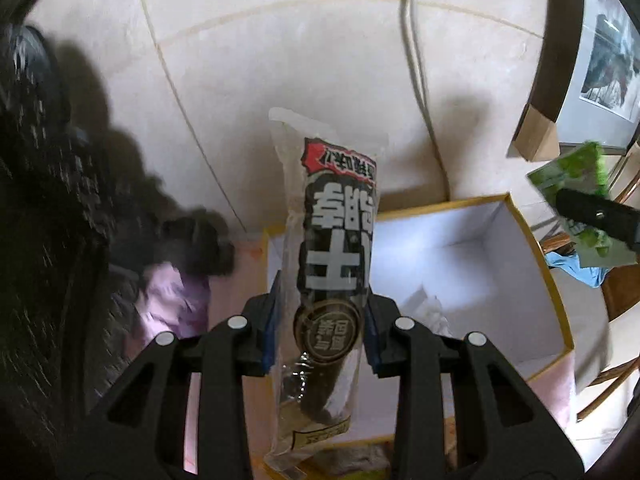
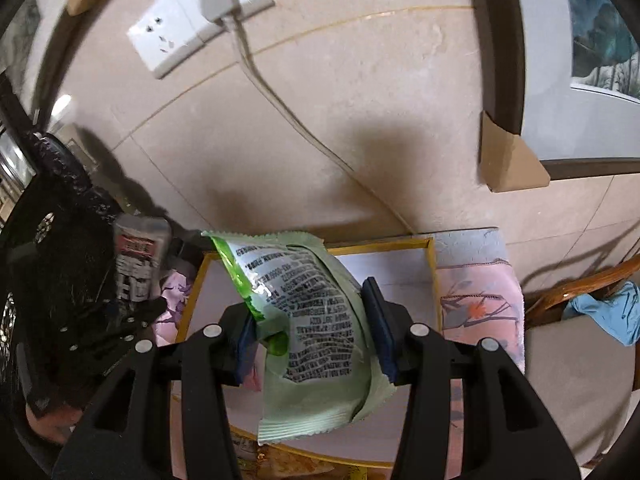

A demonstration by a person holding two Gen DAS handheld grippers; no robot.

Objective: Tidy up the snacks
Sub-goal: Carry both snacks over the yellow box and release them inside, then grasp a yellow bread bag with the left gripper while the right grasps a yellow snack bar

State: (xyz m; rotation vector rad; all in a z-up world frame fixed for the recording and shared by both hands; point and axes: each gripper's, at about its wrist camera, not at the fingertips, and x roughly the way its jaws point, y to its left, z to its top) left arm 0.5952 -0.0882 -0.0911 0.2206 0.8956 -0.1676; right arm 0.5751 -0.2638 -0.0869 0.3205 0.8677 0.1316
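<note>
Both tongs are clamped on snacks: left gripper (image 1: 320, 328) on a black pack (image 1: 332, 248) seemingly lettered 王, right gripper (image 2: 310, 320) on a green pouch (image 2: 316, 320).

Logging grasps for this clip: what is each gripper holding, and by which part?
Left gripper clamps the long clear snack pack across its lower half. Right gripper pinches the green packet across its middle.

Dark shape (image 1: 48, 220) at left of left wrist view: motion-blurred, unidentifiable. Green packet (image 1: 576, 200) at right edge blurred, partly covered by black tool finger. Framed picture (image 2: 600, 40) cut by frame edge. Yellow-rimmed box (image 2: 430, 264) floor largely hidden behind green packet. Packet print too small to read.
</note>
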